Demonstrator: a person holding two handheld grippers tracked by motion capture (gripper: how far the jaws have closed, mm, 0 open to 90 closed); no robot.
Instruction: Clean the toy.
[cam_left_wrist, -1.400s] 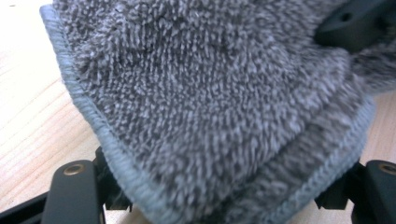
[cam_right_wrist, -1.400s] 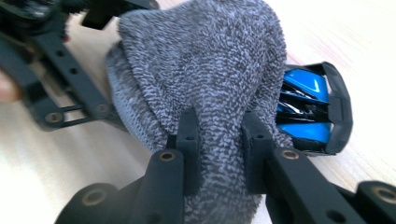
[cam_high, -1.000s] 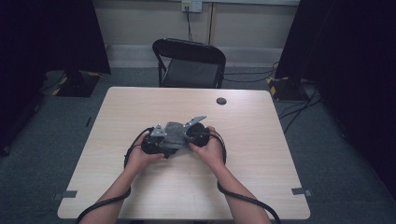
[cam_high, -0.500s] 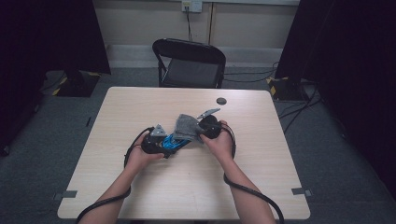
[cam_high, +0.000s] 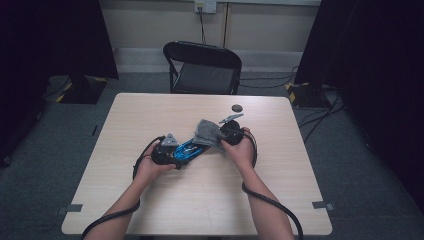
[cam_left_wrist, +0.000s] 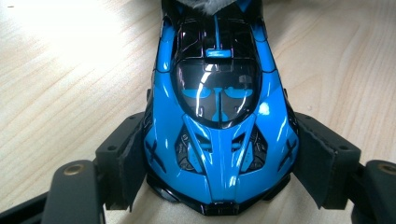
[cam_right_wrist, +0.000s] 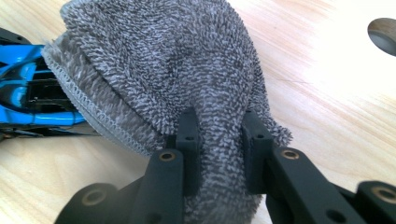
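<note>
Toy car held on the table, cloth gripped beside it.
High view: the glossy blue-and-black toy car (cam_high: 184, 149) lies mid-table (cam_high: 150, 110), between left claw (cam_high: 176, 156) and right claw (cam_high: 216, 139). Left gripper view: the car's flanks (cam_left_wrist: 219, 135) are clamped by both pads. Right gripper view: the grey terry cloth (cam_right_wrist: 177, 70) is pinched tight, draped over the car's end (cam_right_wrist: 28, 93).

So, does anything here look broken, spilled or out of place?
Nothing stands out. The blue toy car sits straight in the left claw, undamaged, and the right claw holds the grey cloth over its far end.
</note>
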